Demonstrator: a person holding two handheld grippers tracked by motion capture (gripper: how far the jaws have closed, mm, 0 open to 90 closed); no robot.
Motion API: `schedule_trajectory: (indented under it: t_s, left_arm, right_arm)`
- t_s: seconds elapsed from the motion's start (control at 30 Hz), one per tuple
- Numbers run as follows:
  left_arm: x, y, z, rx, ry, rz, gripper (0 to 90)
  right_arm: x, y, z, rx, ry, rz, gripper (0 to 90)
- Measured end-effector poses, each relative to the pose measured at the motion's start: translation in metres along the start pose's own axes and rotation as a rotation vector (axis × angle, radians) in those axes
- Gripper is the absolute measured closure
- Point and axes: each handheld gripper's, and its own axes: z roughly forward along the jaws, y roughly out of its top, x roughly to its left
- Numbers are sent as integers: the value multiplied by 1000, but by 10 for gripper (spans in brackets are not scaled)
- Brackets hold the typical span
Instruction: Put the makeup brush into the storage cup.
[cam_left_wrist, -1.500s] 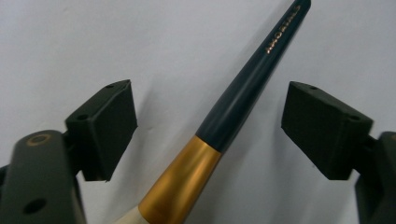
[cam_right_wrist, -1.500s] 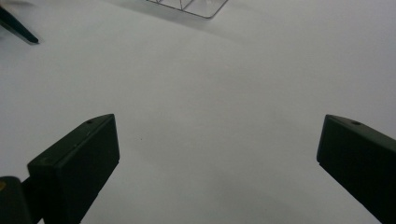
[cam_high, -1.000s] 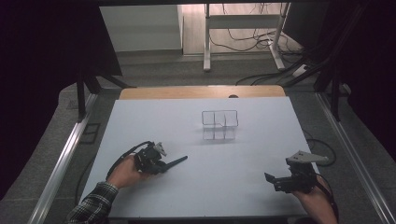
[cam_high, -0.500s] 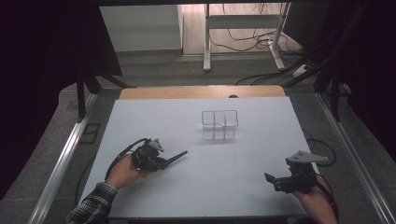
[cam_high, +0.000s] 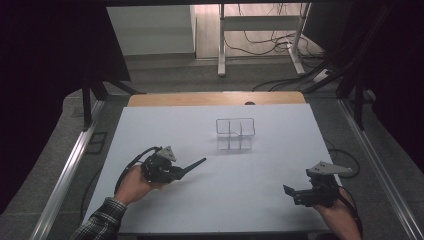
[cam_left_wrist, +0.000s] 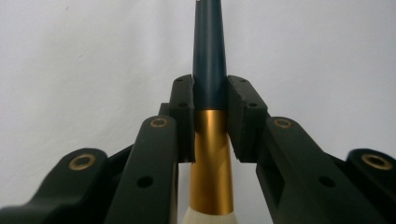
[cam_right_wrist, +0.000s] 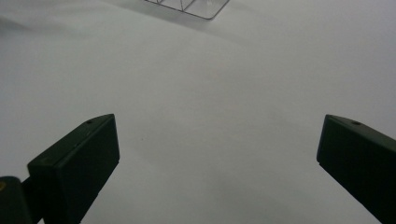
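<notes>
Left tongs (cam_left_wrist: 210, 116) clamp brush (cam_high: 192, 166), handle pointing toward organizer (cam_high: 235, 134).

We see a slim brush (cam_left_wrist: 210, 140) with a dark teal tapered handle, a gold metal ferrule and a whitish end, clamped at the ferrule's top. From above, its handle (cam_high: 192, 166) points toward the clear wire-edged compartment box (cam_high: 235, 133), well apart from it.
</notes>
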Motion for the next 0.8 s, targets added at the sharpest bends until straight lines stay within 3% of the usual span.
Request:
schedule_trajectory:
  t_s: [0.2, 0.3, 0.33, 0.53, 0.8]
  left_arm:
    - [-6, 3, -5, -47, -10, 6, 737]
    - [-10, 4, -4, -77, -24, -11, 737]
    - [-11, 5, -6, -66, -23, 14, 736]
    - [-17, 6, -9, -115, -42, 4, 737]
    - [-27, 9, -15, -170, -54, 25, 736]
  right_arm:
    - [0, 0, -1, -8, 3, -2, 0]
    - [0, 1, -1, -9, 4, -1, 0]
    - [0, 1, -1, -9, 6, -1, 0]
    - [1, 2, -2, -15, 12, -5, 0]
    - [1, 4, -3, -23, 11, -19, 0]
